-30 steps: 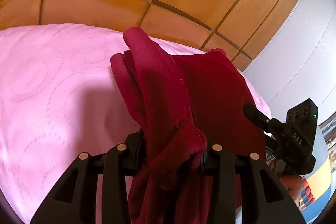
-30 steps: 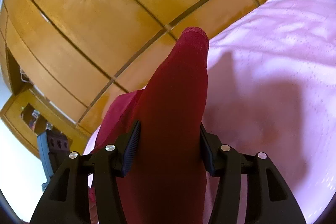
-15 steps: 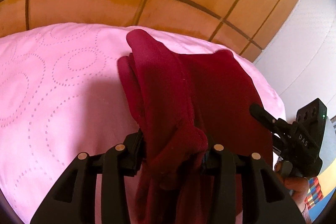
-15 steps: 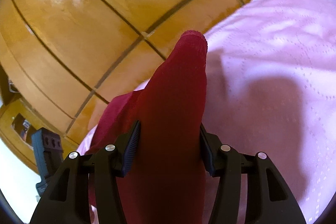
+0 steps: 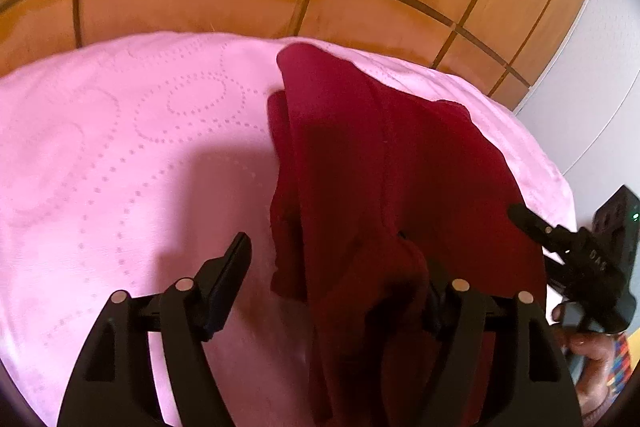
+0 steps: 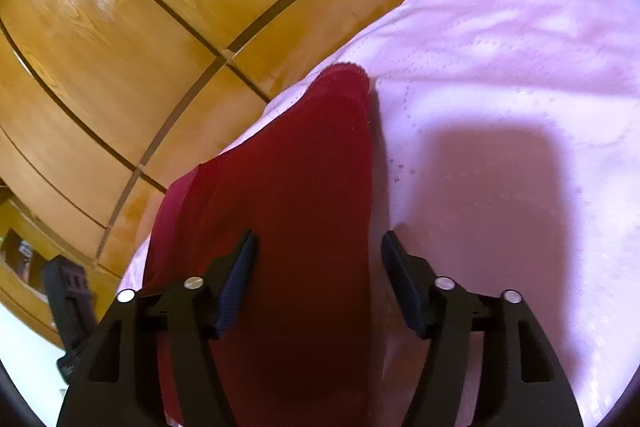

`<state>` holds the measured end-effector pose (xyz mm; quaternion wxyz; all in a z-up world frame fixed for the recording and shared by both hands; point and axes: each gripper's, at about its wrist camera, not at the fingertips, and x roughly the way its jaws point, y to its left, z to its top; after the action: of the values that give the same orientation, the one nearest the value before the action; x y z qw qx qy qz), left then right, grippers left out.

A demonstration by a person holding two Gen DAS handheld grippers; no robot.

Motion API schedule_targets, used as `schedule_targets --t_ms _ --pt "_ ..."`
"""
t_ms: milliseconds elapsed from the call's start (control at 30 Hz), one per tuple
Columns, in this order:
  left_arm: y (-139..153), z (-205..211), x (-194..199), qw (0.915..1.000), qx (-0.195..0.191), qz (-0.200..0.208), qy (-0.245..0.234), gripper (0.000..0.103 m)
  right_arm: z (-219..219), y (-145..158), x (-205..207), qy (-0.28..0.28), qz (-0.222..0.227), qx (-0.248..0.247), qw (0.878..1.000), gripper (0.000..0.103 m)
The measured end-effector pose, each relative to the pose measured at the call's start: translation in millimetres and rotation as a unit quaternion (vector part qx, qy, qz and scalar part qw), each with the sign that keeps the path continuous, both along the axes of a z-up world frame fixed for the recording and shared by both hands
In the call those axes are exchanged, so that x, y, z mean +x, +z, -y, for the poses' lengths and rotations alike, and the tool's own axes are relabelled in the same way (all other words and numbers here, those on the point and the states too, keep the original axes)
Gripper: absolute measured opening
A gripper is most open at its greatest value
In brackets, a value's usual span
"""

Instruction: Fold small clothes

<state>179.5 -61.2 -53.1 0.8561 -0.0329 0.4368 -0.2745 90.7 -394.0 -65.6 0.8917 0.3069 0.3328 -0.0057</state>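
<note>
Red cloth (image 5: 360, 163) lies in folds on your pink bed cover (image 5: 120, 155). Your left claw (image 5: 340, 267) has just opened wide; cloth only leans on one finger. Your right claw (image 6: 316, 259) has just opened too, with cloth loose between its fingers.

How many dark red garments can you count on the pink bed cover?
1. The dark red garment lies bunched on the pink bed cover between the open left gripper and open right gripper. More could be hidden under its folds.
</note>
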Motion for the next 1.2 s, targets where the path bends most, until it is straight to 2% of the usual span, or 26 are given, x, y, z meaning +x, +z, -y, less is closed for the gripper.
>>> schedule_targets --t_ms 167,267,333,467,567,633,733,867,1200 --pt "24 -12 -20 0.9986 0.019 0.042 0.024 0.079 -8 25 -21 -0.015 0.006 -0.069 0.997 0.065" --pt "38 -11 -22 0.9965 0.028 0.064 0.045 0.085 -12 33 -24 -0.026 0.002 -0.104 0.994 0.084" --pt "41 -7 -19 0.9953 0.04 0.071 0.052 0.086 -19 37 -22 -0.028 0.0 -0.133 0.991 0.084" --pt "34 8 -5 0.9935 0.078 0.062 0.055 0.086 -28 32 -11 -0.022 -0.023 -0.167 0.985 0.084" --pt "16 14 0 0.9908 0.115 0.049 0.051 0.088 -31 22 -5 -0.024 -0.046 -0.179 0.983 0.091" --pt "7 14 1 0.9902 0.122 0.046 0.049 0.089 -32 11 -1 -0.021 -0.058 -0.172 0.983 0.091" --pt "0 11 1 0.9905 0.119 0.05 0.047 0.09 -30 1 3 -0.018 -0.06 -0.157 0.986 0.092" --pt "-6 0 4 0.9945 0.089 0.033 0.046 0.091 -27 -5 0 -0.019 -0.056 -0.137 0.989 0.094" --pt "3 -21 -24 0.9961 0.06 0.041 0.05 0.091 -46 25 -49 -0.031 -0.028 -0.158 0.987 0.094"
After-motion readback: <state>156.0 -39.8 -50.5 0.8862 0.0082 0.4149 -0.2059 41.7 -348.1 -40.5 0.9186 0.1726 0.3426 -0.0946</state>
